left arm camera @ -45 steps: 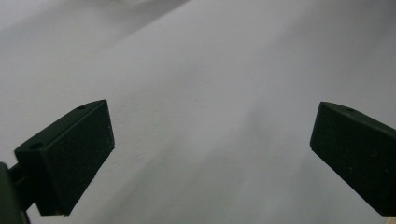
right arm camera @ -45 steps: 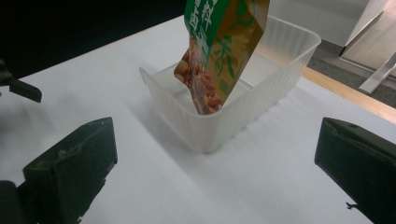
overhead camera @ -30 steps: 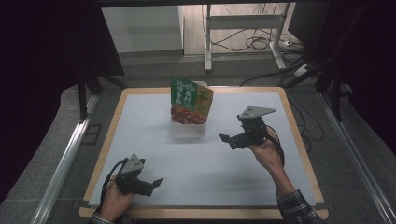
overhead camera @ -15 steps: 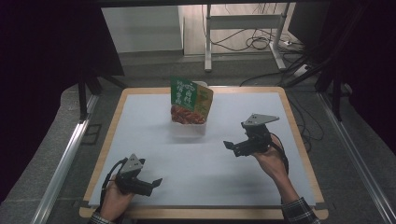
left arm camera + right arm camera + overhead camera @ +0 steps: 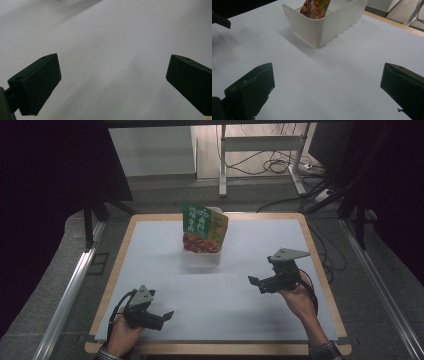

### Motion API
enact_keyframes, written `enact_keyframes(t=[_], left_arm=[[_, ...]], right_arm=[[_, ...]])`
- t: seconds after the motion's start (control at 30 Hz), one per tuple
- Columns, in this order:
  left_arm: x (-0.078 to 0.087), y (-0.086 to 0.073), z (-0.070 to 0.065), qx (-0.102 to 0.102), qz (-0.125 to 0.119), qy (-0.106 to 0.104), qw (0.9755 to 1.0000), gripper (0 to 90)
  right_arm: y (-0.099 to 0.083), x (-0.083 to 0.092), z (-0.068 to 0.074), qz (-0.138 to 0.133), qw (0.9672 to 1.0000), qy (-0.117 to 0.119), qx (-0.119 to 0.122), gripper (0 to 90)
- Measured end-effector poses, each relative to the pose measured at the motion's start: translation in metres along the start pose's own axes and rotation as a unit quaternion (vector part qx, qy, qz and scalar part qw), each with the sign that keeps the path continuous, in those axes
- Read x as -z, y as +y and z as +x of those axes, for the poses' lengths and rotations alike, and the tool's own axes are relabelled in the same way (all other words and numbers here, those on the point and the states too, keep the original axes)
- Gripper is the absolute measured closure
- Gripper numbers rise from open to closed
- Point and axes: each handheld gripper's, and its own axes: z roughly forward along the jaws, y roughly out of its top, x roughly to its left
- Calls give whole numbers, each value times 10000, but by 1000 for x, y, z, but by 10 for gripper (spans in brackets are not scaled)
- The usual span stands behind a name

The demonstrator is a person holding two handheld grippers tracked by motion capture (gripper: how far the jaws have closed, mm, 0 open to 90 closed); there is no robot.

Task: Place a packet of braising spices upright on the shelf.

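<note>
A green and orange snack bag [image 5: 204,226] stands tilted inside a white ribbed bin [image 5: 202,258] at the back middle of the table. In the right gripper view the bin [image 5: 322,27] lies ahead with the bag [image 5: 315,6] sticking out of it. My right gripper [image 5: 256,284] hovers right of and nearer than the bin, open, with nothing between its jaws [image 5: 327,87]. Near the front left edge my left gripper [image 5: 166,317] rests low, also open and holding nothing [image 5: 112,82].
A white mat covers the wood-rimmed table [image 5: 240,312]. Beyond its far edge are a metal stand and loose cables on the floor [image 5: 270,167]. The left gripper's jaw tip [image 5: 220,21] shows at the far left of the right gripper view.
My right gripper has drawn back from the bin, toward the front right of the table, still open. The left gripper and the bag have stayed put.
</note>
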Motion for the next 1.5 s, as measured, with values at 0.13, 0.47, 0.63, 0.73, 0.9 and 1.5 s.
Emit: enact_keyframes(t=[0.13,0.47,0.63,0.73,0.9,1.5], left_arm=[[0,0,0,-7,-2,8,10000,0],[0,0,0,-25,4,25,10000,0],[0,0,-1,-36,18,27,10000,0],[-1,0,-1,-45,30,25,10000,0],[-1,0,-1,-58,47,26,10000,0],[-2,1,-2,-84,72,17,9999,0]], right_arm=[[-4,9,-2,-52,9999,-79,-64,0],[-14,24,-1,-69,9996,-262,-71,0],[-21,31,1,-97,9992,-375,-32,0],[-28,35,-1,-129,9990,-421,-55,0],[-39,42,-2,-160,9986,-498,-105,0],[-84,68,-9,-187,9961,-758,-411,0]])
